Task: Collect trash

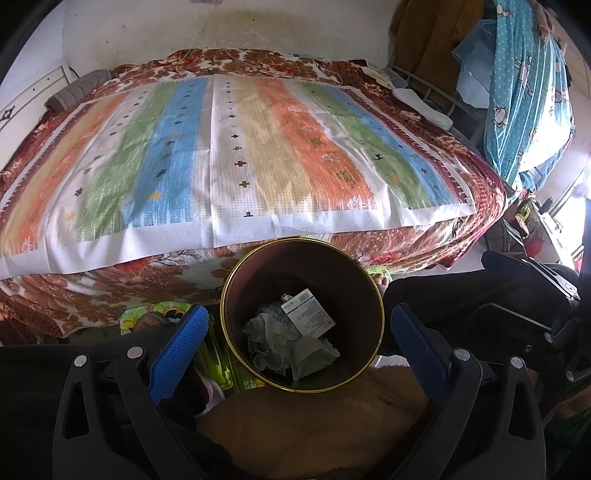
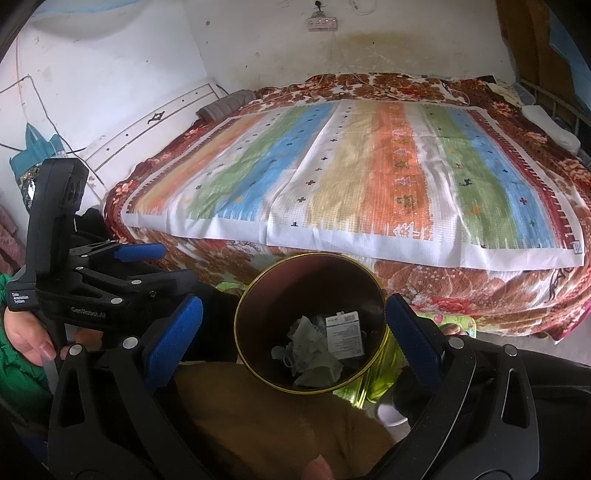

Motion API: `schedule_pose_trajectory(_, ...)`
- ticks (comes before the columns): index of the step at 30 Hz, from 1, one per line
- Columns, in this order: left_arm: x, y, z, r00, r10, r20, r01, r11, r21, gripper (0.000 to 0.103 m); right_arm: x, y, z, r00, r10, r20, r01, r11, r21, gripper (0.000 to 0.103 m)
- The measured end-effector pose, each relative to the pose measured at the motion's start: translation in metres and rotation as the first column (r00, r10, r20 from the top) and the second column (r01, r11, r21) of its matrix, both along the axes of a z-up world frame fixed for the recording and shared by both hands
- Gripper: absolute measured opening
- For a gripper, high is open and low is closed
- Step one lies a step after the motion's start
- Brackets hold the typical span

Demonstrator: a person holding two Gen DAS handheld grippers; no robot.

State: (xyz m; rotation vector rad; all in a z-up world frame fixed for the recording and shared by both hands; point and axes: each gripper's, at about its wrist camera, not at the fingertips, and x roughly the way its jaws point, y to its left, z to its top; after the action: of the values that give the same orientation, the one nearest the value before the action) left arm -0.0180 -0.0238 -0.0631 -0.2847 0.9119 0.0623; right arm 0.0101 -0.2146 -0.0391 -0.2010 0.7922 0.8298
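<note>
- The trash bin (image 1: 303,314), dark inside with a gold rim, stands on the floor at the near side of the bed, between the two grippers.
- Crumpled grey-green wrappers (image 1: 295,343) and a white printed label (image 1: 308,306) lie at its bottom.
- The left gripper (image 1: 295,328) hovers over the bin's mouth, jaws spread wide, holding nothing.
- The right gripper (image 2: 293,321) hovers likewise, jaws released and empty; the bin rim sits just beside its right finger.
- A striped cloth (image 1: 221,155) lies flat on the bed's floral blanket (image 1: 424,240), beyond the bin.
- A power strip (image 2: 322,23) hangs on the far wall.
</note>
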Motion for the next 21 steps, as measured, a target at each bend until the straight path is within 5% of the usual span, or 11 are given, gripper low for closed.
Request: schedule_pose_trajectory(21, -0.0002, 0.0010, -0.0001, 1.000, 0.001, -0.001, -0.001, 1.000, 0.003, 0.097, 0.0002, 0.0004, 0.0004, 1.000, -0.001, -0.002, 0.001, 1.000, 0.000, 0.094)
